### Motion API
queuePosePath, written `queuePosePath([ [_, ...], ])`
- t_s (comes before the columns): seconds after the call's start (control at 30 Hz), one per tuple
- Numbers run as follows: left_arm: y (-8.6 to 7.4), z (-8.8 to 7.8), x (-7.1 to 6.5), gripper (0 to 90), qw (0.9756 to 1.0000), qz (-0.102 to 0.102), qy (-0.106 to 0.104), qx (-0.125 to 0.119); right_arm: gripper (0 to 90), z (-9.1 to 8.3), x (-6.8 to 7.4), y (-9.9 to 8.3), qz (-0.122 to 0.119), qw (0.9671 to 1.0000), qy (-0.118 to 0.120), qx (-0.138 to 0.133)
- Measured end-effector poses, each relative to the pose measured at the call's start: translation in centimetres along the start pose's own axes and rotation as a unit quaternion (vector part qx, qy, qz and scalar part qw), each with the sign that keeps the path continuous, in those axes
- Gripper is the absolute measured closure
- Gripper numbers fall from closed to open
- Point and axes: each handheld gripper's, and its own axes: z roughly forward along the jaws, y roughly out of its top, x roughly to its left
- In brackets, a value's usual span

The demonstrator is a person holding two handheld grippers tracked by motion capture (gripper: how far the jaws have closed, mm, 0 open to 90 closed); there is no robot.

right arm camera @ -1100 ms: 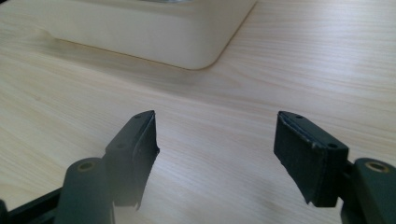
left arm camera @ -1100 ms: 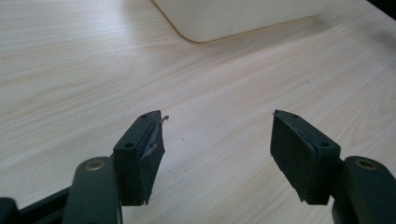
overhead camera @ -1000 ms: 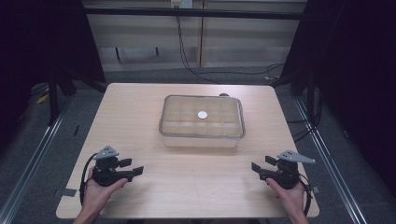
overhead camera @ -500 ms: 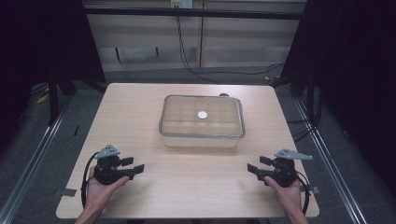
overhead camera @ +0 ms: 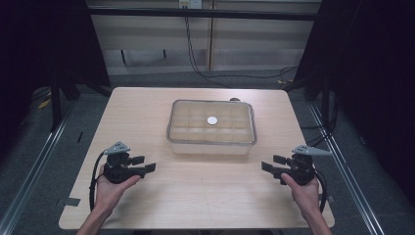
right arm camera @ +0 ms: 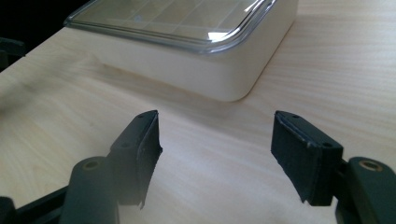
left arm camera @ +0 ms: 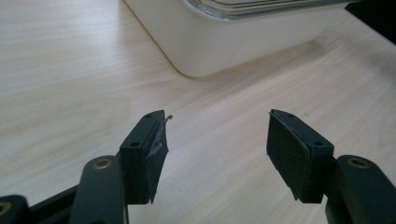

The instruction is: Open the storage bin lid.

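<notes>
A: High view?
B: Lidded box (overhead camera: 211, 127) mid-table (overhead camera: 147, 205); left gripper (overhead camera: 147, 164) and right gripper (overhead camera: 269, 163) near the front edge, well apart from it.

A: Left gripper view?
B: Jaws released, just closing slightly, nothing between; box corner ahead.

A: Right gripper view?
B: Same: released, narrowing slightly, nothing held, box (right arm camera: 201, 51) ahead.

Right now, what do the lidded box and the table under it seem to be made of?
The cream rectangular box looks like matt opaque plastic, with smooth rounded corners. Its clear lid looks like glossy transparent plastic: it glints and a grid shows through. The pale table shows printed-looking wood grain, probably laminate.
</notes>
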Motion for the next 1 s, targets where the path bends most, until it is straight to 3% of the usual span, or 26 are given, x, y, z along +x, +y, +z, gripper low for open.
queuePosePath([
  [0.23, 1.2, 0.0, -0.1, 39.0, 0.9999, 0.003, -0.006, -0.009, 31.9, 1.2, 0.1, 1.5, -0.002, 1.0000, 0.009, 0.001],
  [0.33, 1.6, 0.0, -0.4, 38.3, 0.9998, 0.014, -0.004, -0.009, 30.0, 1.7, 0.2, 2.4, -0.008, 0.9999, 0.009, 0.007],
  [0.63, 3.3, 0.3, 0.1, 38.3, 0.9996, 0.012, -0.003, -0.024, 29.9, 2.0, -0.4, 4.4, -0.013, 0.9999, 0.007, -0.003],
  [1.0, 4.3, 1.0, 0.7, 38.3, 0.9995, 0.003, -0.001, -0.031, 28.5, 2.8, -0.9, 5.6, -0.016, 0.9999, 0.003, 0.000],
])
